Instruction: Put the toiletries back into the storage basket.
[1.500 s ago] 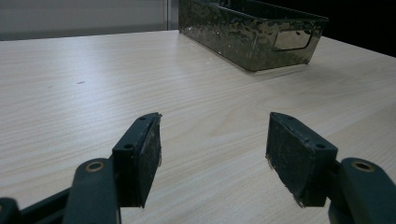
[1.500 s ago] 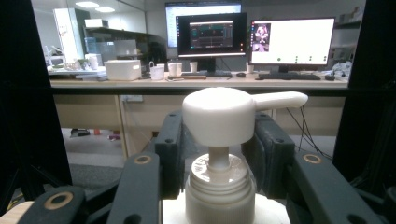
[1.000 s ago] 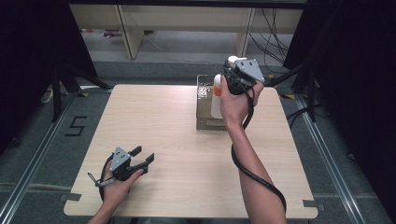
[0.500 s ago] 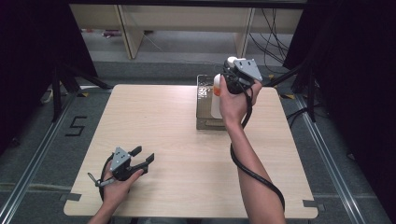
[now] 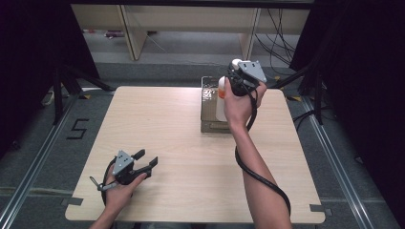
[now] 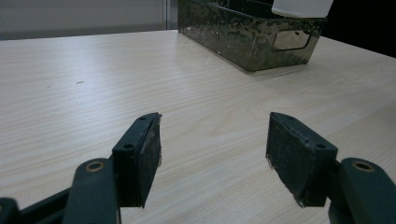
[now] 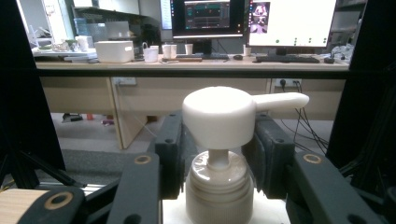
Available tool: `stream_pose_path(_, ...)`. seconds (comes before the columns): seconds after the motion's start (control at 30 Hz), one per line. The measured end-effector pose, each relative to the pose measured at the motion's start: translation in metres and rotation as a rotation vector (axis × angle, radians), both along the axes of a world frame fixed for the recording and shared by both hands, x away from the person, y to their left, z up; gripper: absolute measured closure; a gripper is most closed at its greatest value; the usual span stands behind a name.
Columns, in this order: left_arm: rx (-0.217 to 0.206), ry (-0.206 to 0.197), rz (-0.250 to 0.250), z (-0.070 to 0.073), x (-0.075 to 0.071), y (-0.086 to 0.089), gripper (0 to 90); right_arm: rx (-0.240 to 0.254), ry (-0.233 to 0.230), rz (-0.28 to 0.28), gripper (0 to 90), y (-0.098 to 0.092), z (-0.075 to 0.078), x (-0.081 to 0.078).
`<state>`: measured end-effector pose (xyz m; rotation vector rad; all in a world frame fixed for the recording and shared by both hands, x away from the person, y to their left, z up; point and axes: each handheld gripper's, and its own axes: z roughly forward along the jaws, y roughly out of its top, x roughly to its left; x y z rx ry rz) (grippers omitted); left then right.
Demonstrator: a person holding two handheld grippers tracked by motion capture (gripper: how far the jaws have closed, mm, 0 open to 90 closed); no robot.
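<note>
a pale wooden table [image 5: 167, 129] carries a dark metal bin [image 5: 208, 107] near its far edge.

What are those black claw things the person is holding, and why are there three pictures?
A person holds a squeeze-tool in each hand. One camera looks down from above; another rides on each tool. On the wooden table stands a dark metal bin. The left gripper rests open near the table's front edge, holding nothing. The right gripper has its jaws closed around the neck of a white pump bottle, held upright over the bin.
</note>
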<state>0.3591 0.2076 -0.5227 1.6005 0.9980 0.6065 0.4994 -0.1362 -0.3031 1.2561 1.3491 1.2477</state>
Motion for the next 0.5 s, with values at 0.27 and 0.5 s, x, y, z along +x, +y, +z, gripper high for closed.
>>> stream_pose_path(0.27,0.016,0.009,0.007,0.0008,-0.0009,0.0002,35.0,-0.012,0.0,0.001,60.5,0.0,-0.0012,0.0015)
stream_pose_path(0.5,0.001,0.0,-0.001,0.0,0.0,0.0,35.0,-0.003,0.0,-0.004,60.5,0.0006,-0.0015,0.0038)
